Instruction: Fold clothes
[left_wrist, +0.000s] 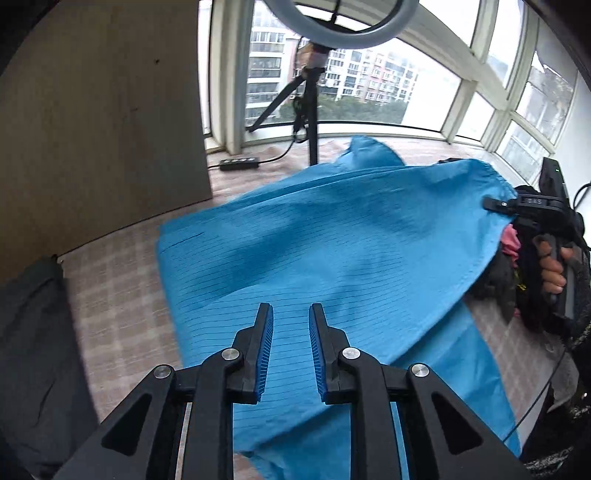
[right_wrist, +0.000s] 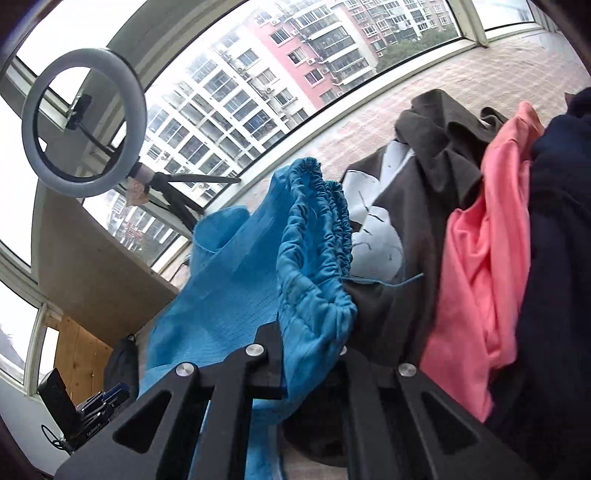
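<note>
The pale checked bed surface (left_wrist: 122, 295) carries the work. Across it lies the bright blue pinstriped garment with an elasticated waistband (left_wrist: 332, 258), one end lifted off the surface towards the right, the rest draped flat beneath the left tool. A heap of unfolded clothes sits to the right: a dark grey-brown garment with a white print (right_wrist: 424, 221), a coral-pink jersey garment (right_wrist: 480, 258) and a navy garment (right_wrist: 561, 240).

The right gripper (right_wrist: 314, 332) is clamped on the gathered waistband, cloth bunched between the jaws and hiding its tips. The left gripper (left_wrist: 291, 314) hangs just above the flat part of the garment, jaws apart, nothing between them.

Judged step: spreading the blue garment out before the first fold, early in the task. The next move calls for the left tool to take a free edge or corner so the cloth can be drawn taut and laid square.

The left view alone shows the person's hand (left_wrist: 552, 269) on the right handle and the garment's full spread. The right view alone shows the waistband grip and the waiting heap. A ring light on a tripod (right_wrist: 83, 125) appears in both.
</note>
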